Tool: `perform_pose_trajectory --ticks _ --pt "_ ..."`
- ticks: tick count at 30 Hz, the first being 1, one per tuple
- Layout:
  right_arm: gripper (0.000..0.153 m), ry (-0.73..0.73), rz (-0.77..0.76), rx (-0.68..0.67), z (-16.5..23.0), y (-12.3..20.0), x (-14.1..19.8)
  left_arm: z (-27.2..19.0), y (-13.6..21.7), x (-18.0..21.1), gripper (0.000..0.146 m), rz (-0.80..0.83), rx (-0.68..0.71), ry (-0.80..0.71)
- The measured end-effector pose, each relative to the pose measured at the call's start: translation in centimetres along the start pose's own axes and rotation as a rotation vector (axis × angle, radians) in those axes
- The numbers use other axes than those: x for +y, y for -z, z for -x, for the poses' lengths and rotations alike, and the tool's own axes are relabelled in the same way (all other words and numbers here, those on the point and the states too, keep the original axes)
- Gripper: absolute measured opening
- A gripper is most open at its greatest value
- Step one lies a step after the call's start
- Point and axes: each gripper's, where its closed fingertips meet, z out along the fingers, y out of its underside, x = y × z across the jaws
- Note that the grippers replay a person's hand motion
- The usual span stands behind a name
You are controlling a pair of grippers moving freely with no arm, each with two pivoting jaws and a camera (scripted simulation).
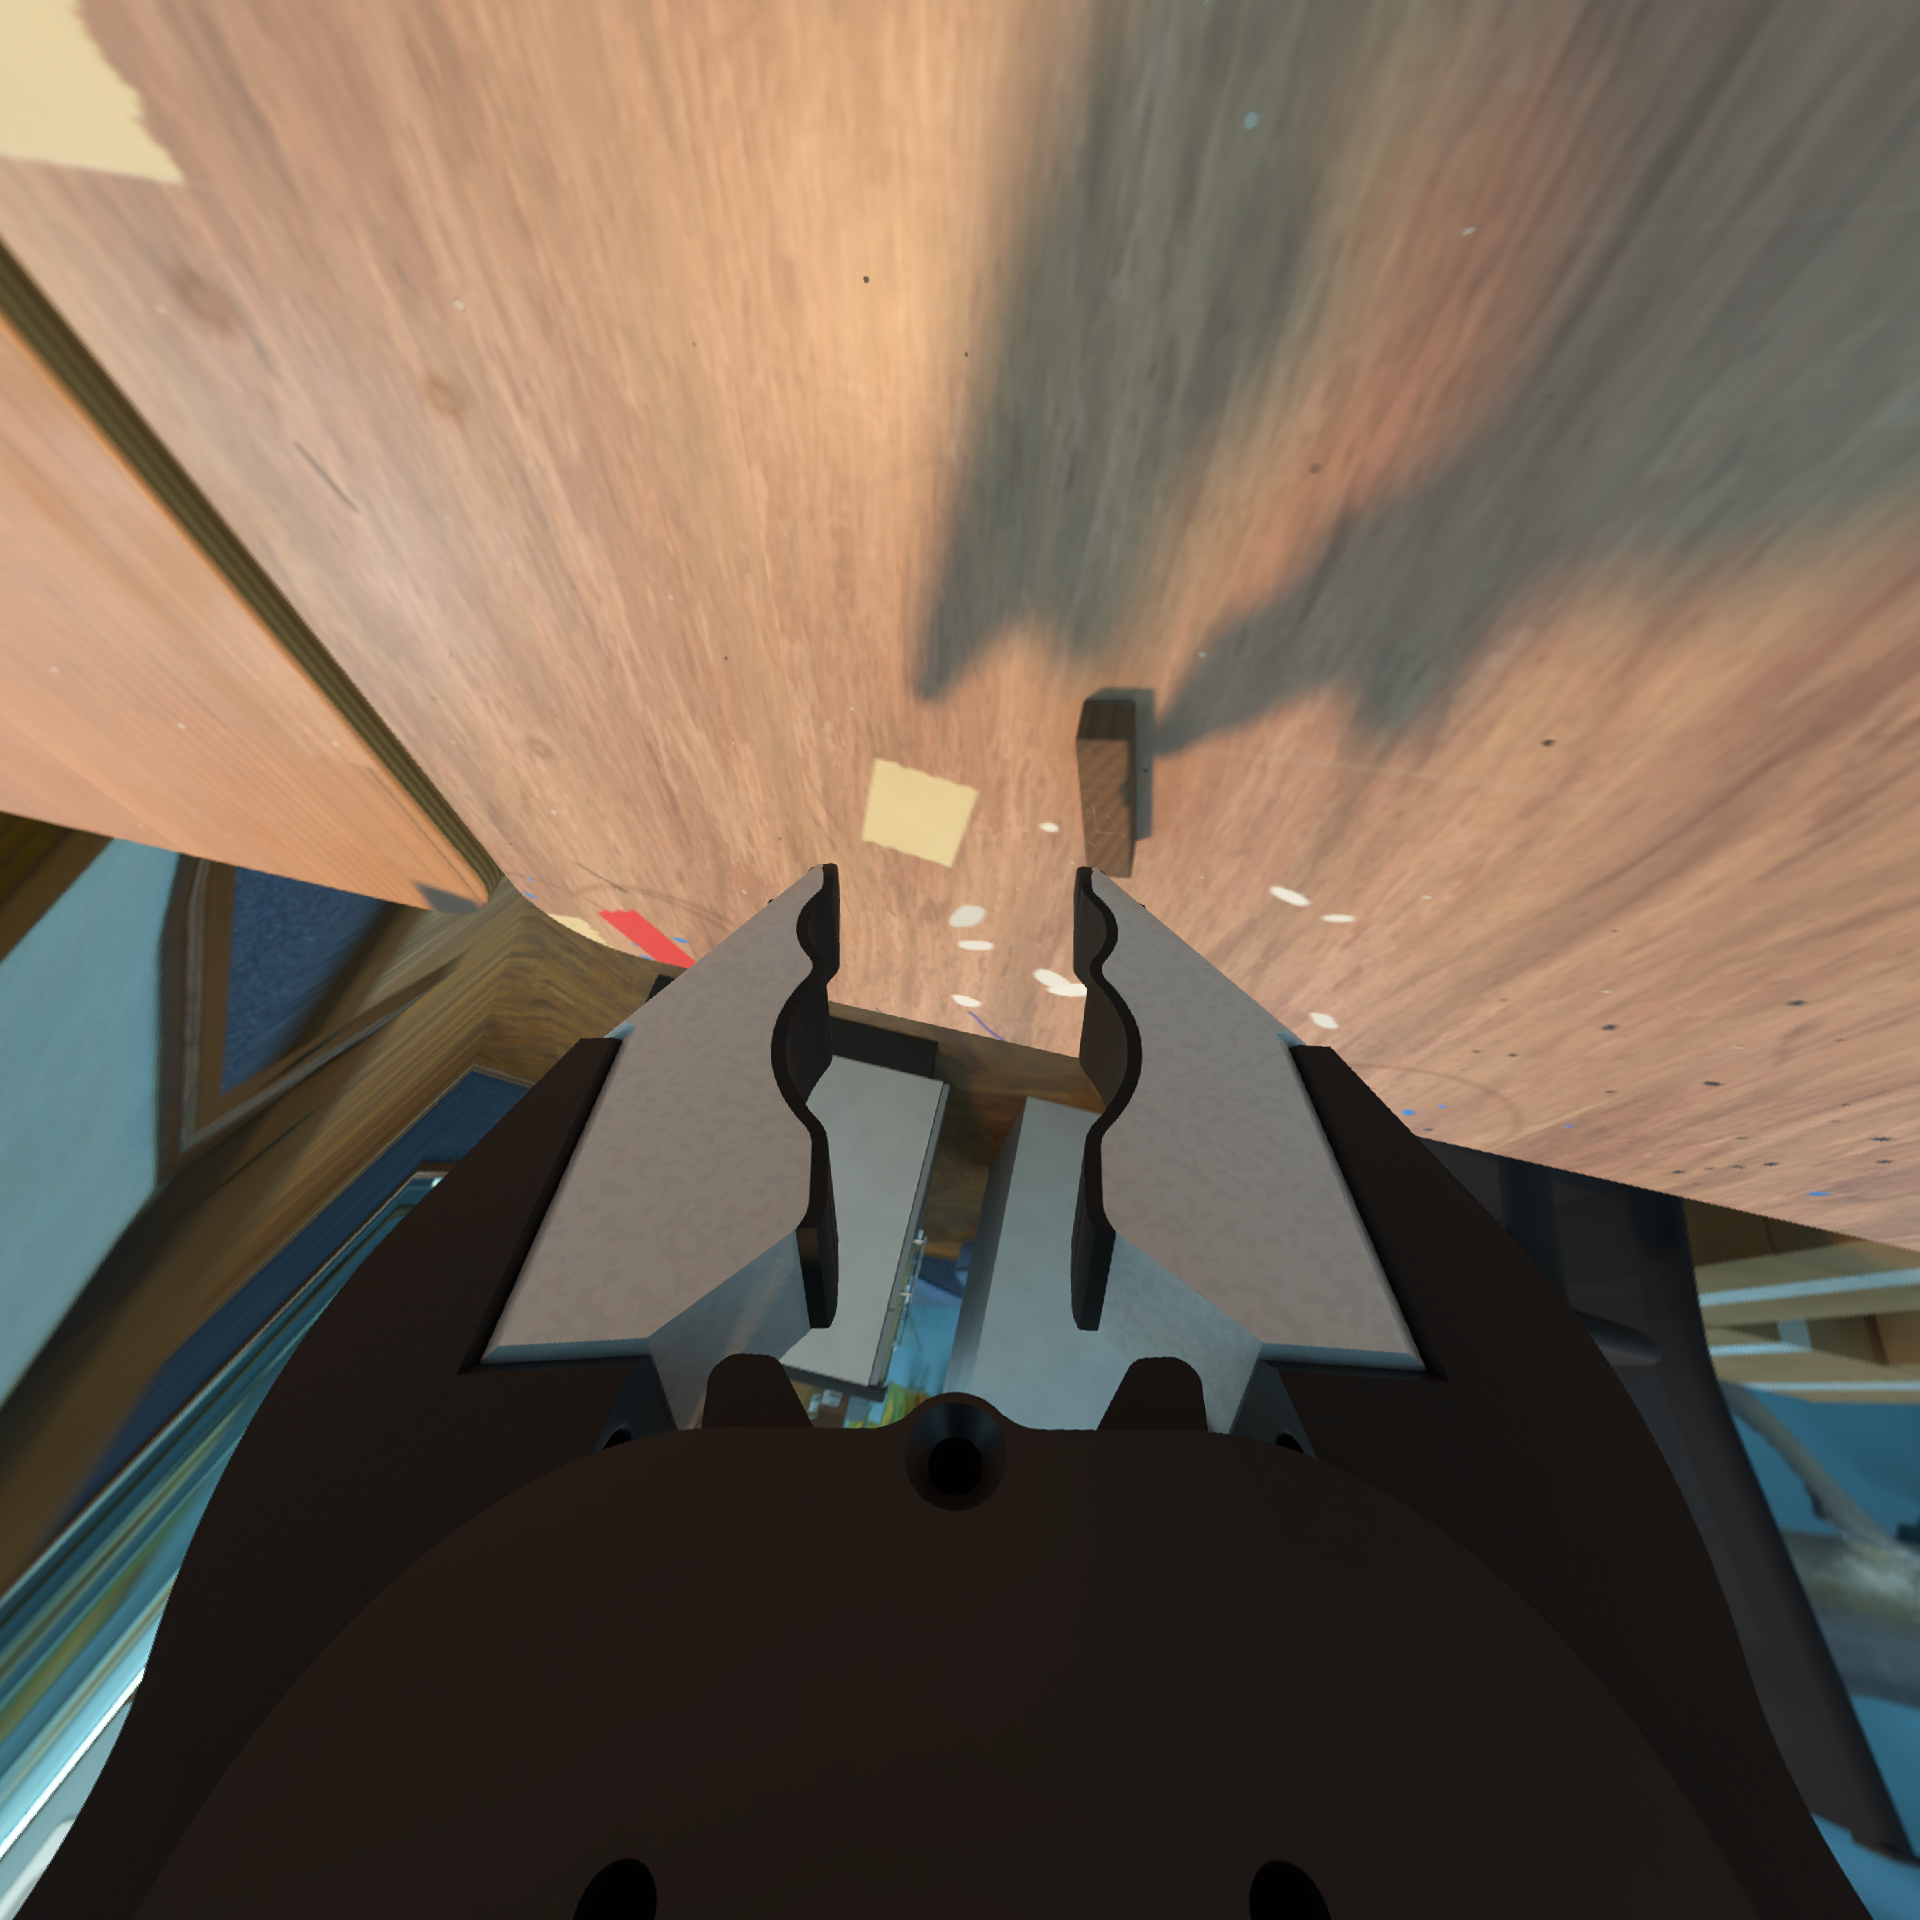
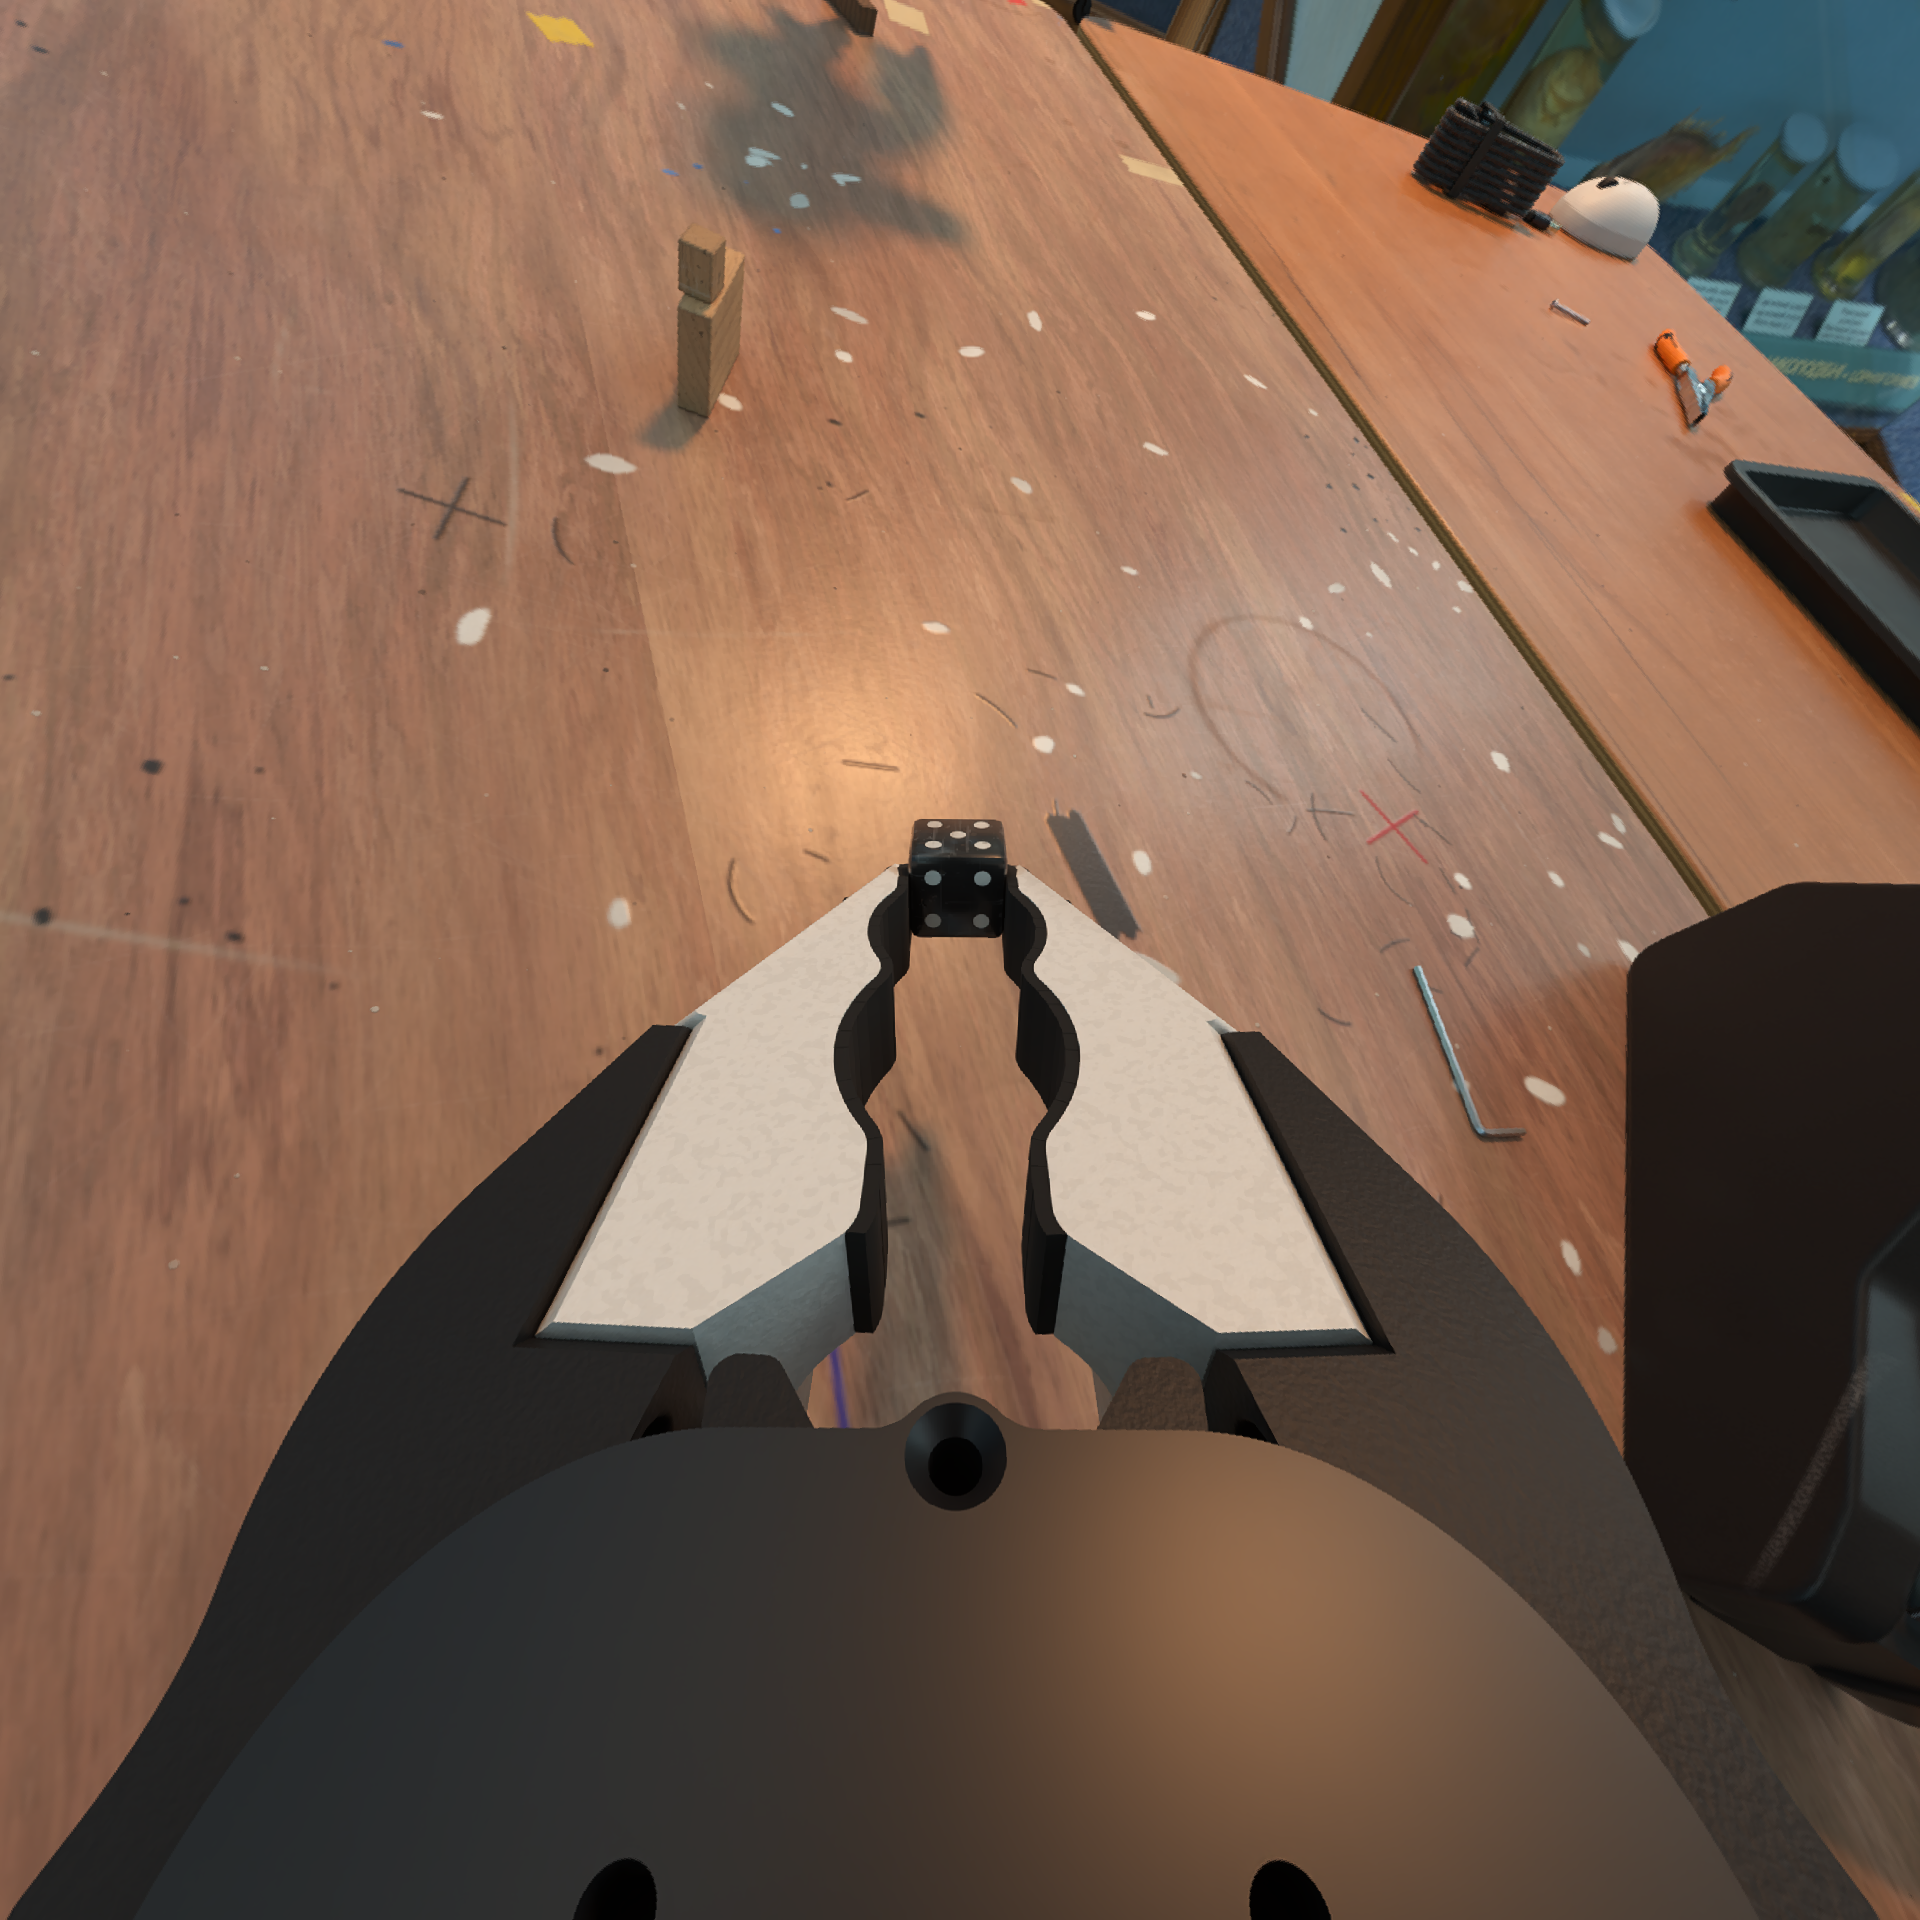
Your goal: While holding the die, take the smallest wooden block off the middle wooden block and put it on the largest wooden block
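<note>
My right gripper (image 2: 956, 896) is shut on a black die with white pips (image 2: 957, 844) and holds it just above the wooden table (image 2: 312, 831). Far ahead to the left, a small light wooden cube (image 2: 700, 262) sits on top of a taller light wooden block (image 2: 713, 353). A dark wooden block (image 2: 857, 12) is cut off by the top edge. The left wrist view shows that dark block (image 1: 1110, 784) standing upright, a little ahead and to the right of my left gripper (image 1: 956, 883), which is open and empty above the table.
A second table with a black tray (image 2: 1829, 551), an orange-handled tool (image 2: 1688, 379), a white object (image 2: 1610, 213) and a black bundle (image 2: 1486, 156) adjoins on the right. A hex key (image 2: 1460, 1060) lies near the die. A dark housing (image 2: 1766, 1247) stands close at right. A pale square patch (image 1: 920, 810) marks the table.
</note>
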Motion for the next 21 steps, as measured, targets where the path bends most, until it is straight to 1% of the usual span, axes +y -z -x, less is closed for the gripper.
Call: perform_pose_trajectory --ticks 3,5,7,12,15,19,21 --pt "0.016 -0.003 0.001 -0.006 0.0 0.0 0.1 0.5 -1.3 0.0 0.048 0.042 0.015 -0.019" --pt "0.016 -0.004 0.000 -0.007 0.1 0.0 0.1 0.6 -2.0 0.6 0.048 0.100 0.032 -0.028" --pt "0.016 -0.004 0.000 -0.011 0.1 0.0 0.1 0.7 -2.4 0.9 0.047 0.132 0.069 -0.030" --pt "0.016 -0.004 0.004 -0.019 0.3 -0.1 0.3 0.8 -2.8 1.2 0.045 0.152 0.169 -0.018" --pt "0.016 -0.005 0.000 -0.018 0.2 0.0 0.2 1.5 -3.1 1.4 0.036 0.163 0.172 -0.013" --pt "0.016 -0.005 0.003 -0.022 0.3 -0.1 0.3 1.7 -3.2 1.5 0.034 0.168 0.181 -0.002" --pt "0.016 -0.005 0.004 -0.022 0.3 -0.1 0.3 1.1 -2.9 1.3 0.026 0.158 0.204 -0.006"
